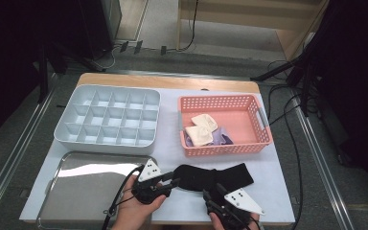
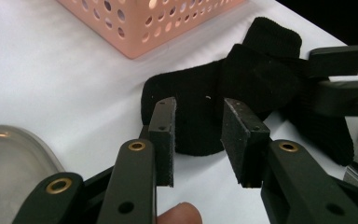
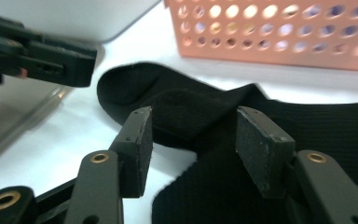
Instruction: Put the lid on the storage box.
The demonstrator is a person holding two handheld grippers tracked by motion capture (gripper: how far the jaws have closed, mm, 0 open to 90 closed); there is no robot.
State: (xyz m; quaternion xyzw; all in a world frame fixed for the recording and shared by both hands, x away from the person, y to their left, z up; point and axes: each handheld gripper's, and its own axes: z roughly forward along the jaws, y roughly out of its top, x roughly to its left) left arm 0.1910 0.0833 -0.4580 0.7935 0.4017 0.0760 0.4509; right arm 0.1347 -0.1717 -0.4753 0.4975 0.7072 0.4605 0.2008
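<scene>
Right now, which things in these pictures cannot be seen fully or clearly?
- Black sock: in the high view, both grippers cover its near edge; one sock or a pair cannot be told.
- Purple cloth in the pink basket: the cream socks lie over part of it.
- Metal tray: the bottom edge cuts off its near corner, and the left hand covers part.
- Left gripper and right gripper: jaws apart, pads not pressing.
</scene>
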